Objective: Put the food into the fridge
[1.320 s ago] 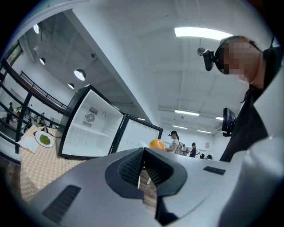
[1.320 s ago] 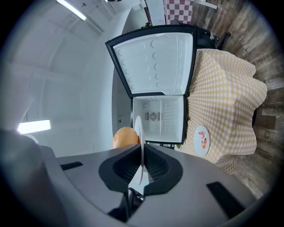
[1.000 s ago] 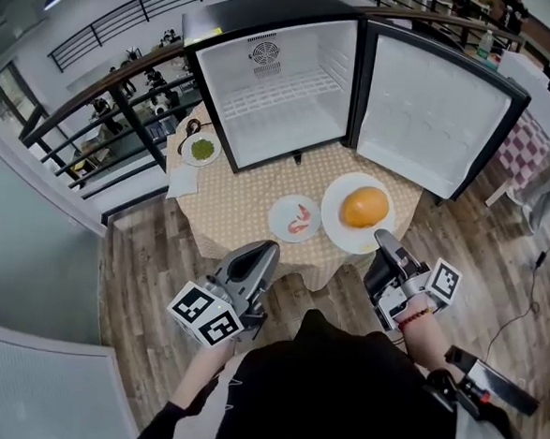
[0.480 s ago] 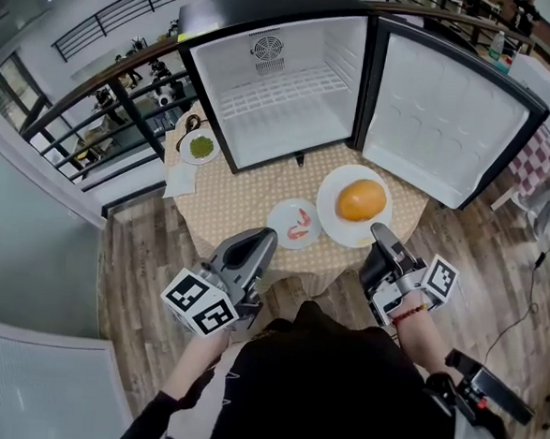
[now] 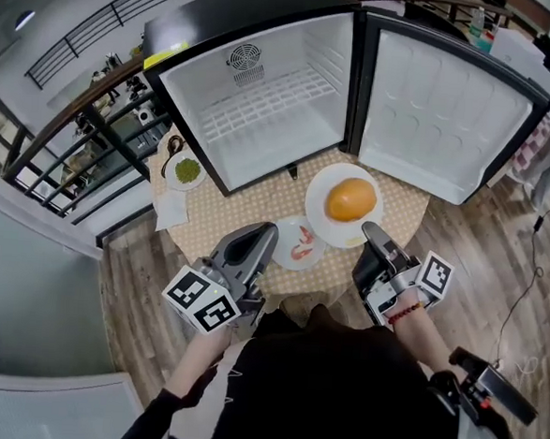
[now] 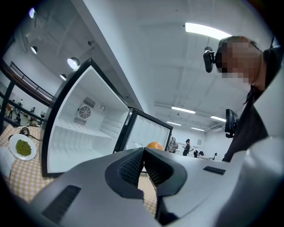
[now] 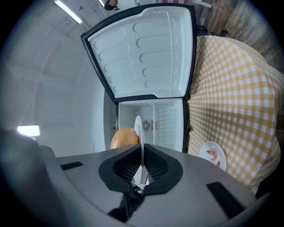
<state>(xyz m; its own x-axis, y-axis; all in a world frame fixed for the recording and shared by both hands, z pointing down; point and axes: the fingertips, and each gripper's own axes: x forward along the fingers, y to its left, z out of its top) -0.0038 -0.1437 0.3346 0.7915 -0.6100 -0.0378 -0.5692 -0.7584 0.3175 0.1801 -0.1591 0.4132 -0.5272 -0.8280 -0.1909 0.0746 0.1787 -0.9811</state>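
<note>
The fridge (image 5: pixel 263 119) stands open on the round checked table (image 5: pixel 248 207), its shelves bare, its door (image 5: pixel 442 108) swung right. A white plate (image 5: pixel 326 183) carries an orange bun (image 5: pixel 351 199); my right gripper (image 5: pixel 368 233) is shut on its near rim. In the right gripper view the plate's rim (image 7: pixel 138 128) runs edge-on between the pads, with the bun (image 7: pixel 124 137) to its left. A small plate of shrimp (image 5: pixel 299 242) lies beside it. My left gripper (image 5: pixel 263 234) hovers shut and holds nothing at the table's near edge.
A small dish of green food (image 5: pixel 186 170) sits at the table's left, beside the fridge, with a white napkin (image 5: pixel 171 208) below it. Railings run along the left. Wooden floor surrounds the table. The fridge door hangs over the table's right side.
The plate with the bun has shifted toward the fridge and now overlaps the shrimp plate's edge. Both grippers have moved in over the table's near edge, and the head has come closer.
</note>
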